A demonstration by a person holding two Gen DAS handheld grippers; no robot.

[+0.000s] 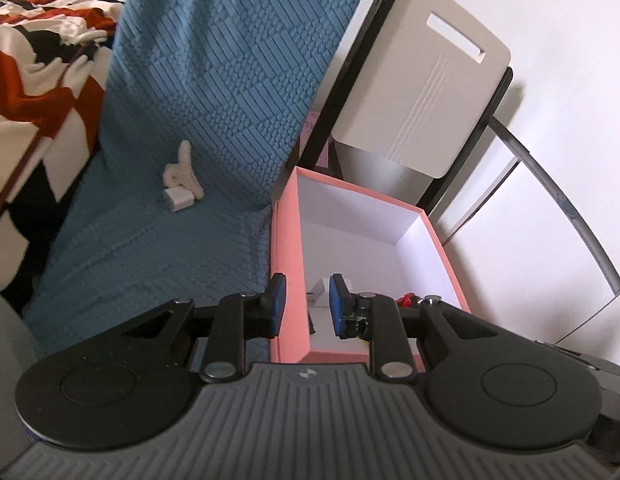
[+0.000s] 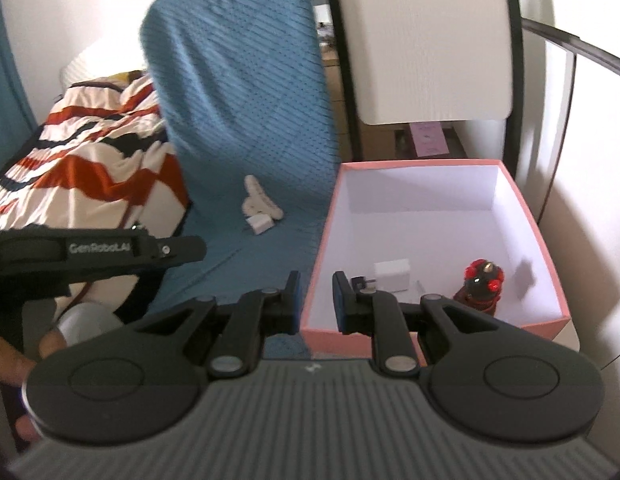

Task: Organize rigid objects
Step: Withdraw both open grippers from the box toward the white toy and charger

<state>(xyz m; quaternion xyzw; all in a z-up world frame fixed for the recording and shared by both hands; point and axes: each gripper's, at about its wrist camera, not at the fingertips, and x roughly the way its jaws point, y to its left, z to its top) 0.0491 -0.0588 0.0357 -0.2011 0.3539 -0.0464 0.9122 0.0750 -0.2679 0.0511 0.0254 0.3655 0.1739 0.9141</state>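
Both the left gripper [image 1: 304, 306] and right gripper [image 2: 314, 302] hover with fingers spread, gripping nothing, the pink box's [image 2: 321, 240] near-left wall between them; hair claw [image 2: 258, 200] at 11 o'clock.

The left gripper [image 1: 304, 306] has its jaws parted with nothing between the blue pads [image 1: 277, 304]. The right gripper [image 2: 315, 300] is likewise spread and empty. The left gripper's body [image 2: 98, 254] shows off the right gripper's left side.
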